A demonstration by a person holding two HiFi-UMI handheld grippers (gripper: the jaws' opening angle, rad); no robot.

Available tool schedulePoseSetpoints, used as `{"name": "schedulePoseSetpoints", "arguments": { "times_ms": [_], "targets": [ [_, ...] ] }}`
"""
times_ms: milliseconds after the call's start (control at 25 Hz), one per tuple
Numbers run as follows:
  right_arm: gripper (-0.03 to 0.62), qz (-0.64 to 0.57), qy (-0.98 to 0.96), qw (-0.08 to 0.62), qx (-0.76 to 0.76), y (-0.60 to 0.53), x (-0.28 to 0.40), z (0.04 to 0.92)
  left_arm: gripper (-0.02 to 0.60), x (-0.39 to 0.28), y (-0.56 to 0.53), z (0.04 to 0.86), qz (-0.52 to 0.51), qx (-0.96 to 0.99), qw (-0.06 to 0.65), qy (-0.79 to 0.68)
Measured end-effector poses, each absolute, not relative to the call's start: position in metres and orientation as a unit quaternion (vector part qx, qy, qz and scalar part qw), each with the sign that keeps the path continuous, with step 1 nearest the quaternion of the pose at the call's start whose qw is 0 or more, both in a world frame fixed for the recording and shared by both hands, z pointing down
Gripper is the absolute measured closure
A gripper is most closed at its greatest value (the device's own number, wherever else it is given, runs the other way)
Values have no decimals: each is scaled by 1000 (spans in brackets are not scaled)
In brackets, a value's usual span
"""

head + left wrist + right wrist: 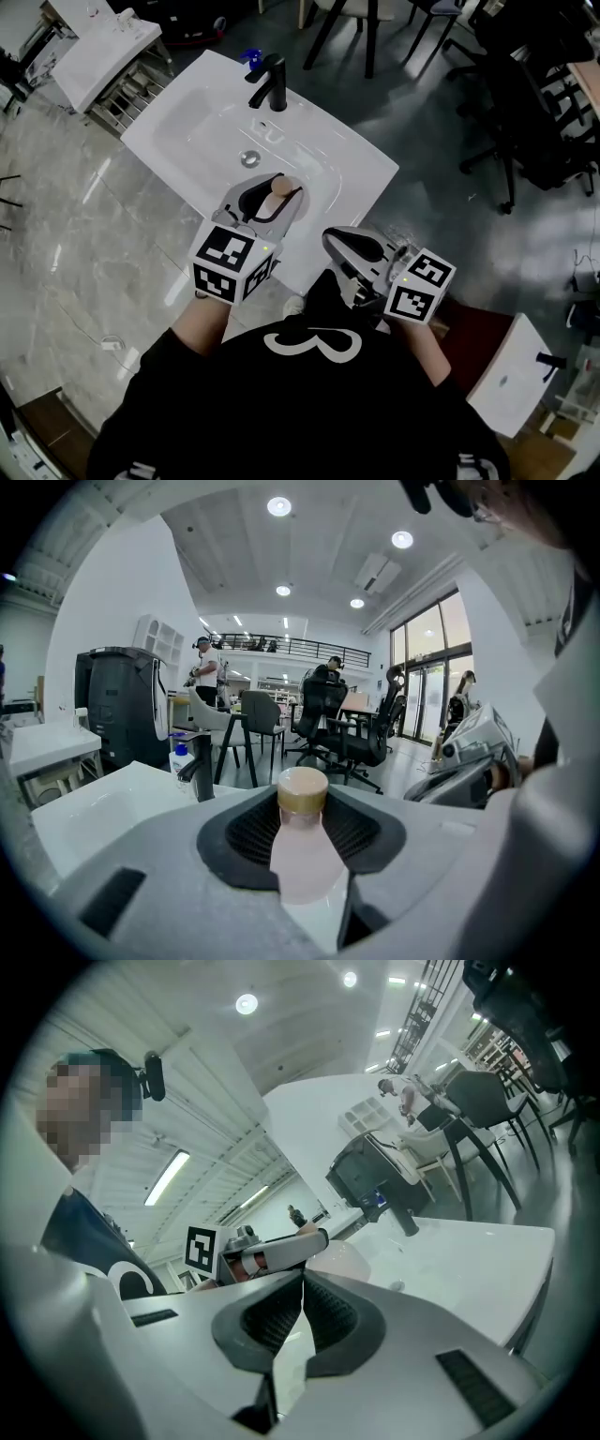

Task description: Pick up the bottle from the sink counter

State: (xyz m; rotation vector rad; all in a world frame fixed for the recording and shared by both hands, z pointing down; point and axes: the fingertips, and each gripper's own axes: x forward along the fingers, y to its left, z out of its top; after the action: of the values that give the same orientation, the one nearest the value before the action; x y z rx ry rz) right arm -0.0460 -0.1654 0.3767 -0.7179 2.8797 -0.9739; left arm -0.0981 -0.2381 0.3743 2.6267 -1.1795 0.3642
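Bottle [302, 841] is being gripped between the left gripper's [269, 199] fingers [246, 832], just before the faucet [270, 82]; its smooth tapering shoulder is likely risking a downward slip. Right gripper's [302, 1312] fingers are pressing together, empty.

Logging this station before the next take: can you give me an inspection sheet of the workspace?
Surface: white sink counter, drain in the basin.
Job's things: pink bottle with tan cap, between the pads of the left gripper.
Clutter: black faucet; blue-topped bottle behind it.
Grippers: left gripper shut on the pink bottle; right gripper shut, empty.
Cables: nothing seen.
Surroundings: black office chairs, second white sink unit, glossy floor.
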Motion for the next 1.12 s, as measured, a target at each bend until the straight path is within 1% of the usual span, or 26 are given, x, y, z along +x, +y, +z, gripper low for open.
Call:
{"name": "schedulePoseSetpoints", "arguments": {
  "times_ms": [400,680,1120],
  "targets": [
    [580,-259,930,-1,-259,-142,-55,346,434,-108,-188,352,128,914,111,-369],
    [580,-202,937,-17,-284,-128,-45,327,434,-108,-159,338,123,921,108,-353],
    [580,-157,938,-14,-309,-119,-25,309,434,-95,-124,325,119,935,104,-318]
  ]
}}
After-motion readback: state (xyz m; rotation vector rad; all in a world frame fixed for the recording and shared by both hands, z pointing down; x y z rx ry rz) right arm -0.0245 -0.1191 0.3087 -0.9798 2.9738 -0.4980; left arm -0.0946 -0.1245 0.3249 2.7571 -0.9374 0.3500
